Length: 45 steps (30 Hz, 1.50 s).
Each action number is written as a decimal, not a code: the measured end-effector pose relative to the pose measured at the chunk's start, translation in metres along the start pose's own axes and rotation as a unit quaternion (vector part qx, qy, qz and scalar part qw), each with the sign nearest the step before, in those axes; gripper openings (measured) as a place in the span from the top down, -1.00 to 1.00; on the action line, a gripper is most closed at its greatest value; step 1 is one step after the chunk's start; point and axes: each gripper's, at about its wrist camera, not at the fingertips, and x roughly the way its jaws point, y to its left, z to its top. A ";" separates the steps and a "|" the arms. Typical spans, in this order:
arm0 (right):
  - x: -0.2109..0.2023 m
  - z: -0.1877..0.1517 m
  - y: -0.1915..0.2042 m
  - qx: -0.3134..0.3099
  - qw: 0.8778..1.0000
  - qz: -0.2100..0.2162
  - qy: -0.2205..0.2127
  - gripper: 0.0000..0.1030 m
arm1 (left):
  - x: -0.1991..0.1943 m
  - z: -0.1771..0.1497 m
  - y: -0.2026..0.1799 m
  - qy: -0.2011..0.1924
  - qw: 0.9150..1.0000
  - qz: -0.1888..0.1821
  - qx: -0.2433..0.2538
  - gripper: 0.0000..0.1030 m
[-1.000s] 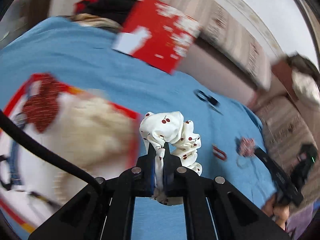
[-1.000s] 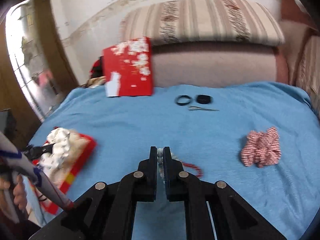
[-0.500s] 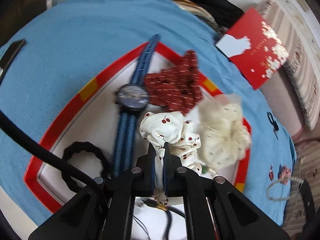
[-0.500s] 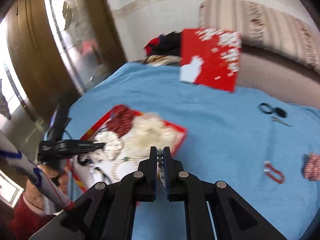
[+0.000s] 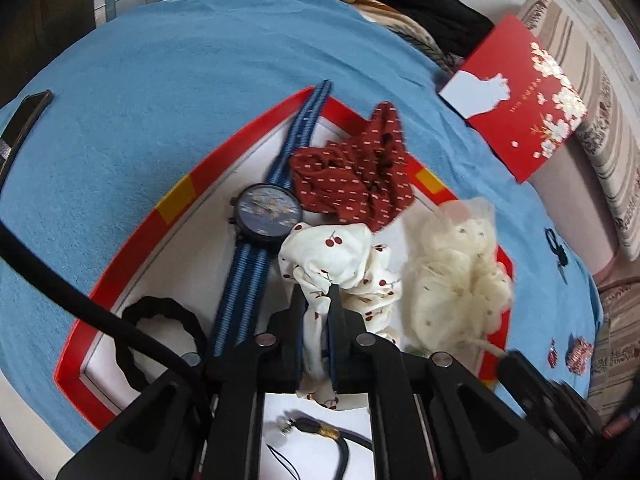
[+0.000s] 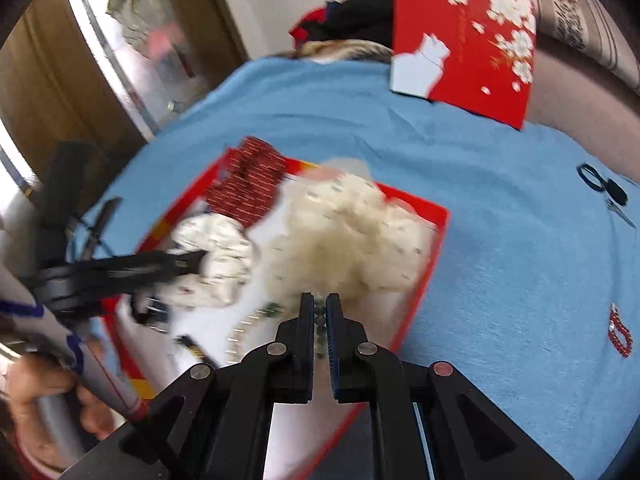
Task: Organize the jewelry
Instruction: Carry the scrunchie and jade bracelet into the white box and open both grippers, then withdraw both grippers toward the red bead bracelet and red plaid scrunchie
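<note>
My left gripper [image 5: 317, 294] is shut on a white cherry-print scrunchie [image 5: 332, 254] and holds it over a red-rimmed white tray [image 5: 172, 200]. In the tray lie a blue-strap watch [image 5: 267, 216], a dark red scrunchie [image 5: 356, 178], a cream scrunchie [image 5: 456, 264], a black hair tie [image 5: 160, 332] and a black cord necklace [image 5: 316, 436]. My right gripper [image 6: 319, 304] is shut on a string of green beads [image 6: 319, 322] above the tray's near side [image 6: 434, 248]. The left gripper [image 6: 188, 260] with its scrunchie [image 6: 218, 248] shows at the left of the right wrist view.
The tray rests on a blue cloth [image 5: 160, 72]. A red gift box [image 6: 464, 44] stands at the back. A red bead bracelet [image 6: 620, 334], black rings and a hair clip [image 6: 604, 188] lie on the cloth to the right. A phone [image 5: 24, 120] lies at the left.
Both grippers have swung left from the open cloth to over the tray, each still holding its item. The left gripper has come lower and closer to the tray.
</note>
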 end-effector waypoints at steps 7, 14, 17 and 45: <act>-0.001 -0.004 -0.012 -0.019 0.999 -0.047 0.001 0.72 | -0.016 -0.004 -0.008 -0.022 1.000 -0.016 0.014 0.45; -0.017 -0.008 0.006 -0.046 0.999 0.002 -0.004 0.42 | -0.025 0.001 0.005 -0.044 0.999 -0.005 -0.011 0.32; -0.003 -0.016 0.030 -0.082 0.996 0.029 0.032 0.62 | -0.034 0.004 0.014 -0.067 0.997 -0.007 -0.027 0.32; -0.098 -0.075 -0.069 0.005 0.999 -0.044 -0.015 0.16 | -0.054 -0.012 -0.030 -0.095 0.994 -0.042 0.025 0.28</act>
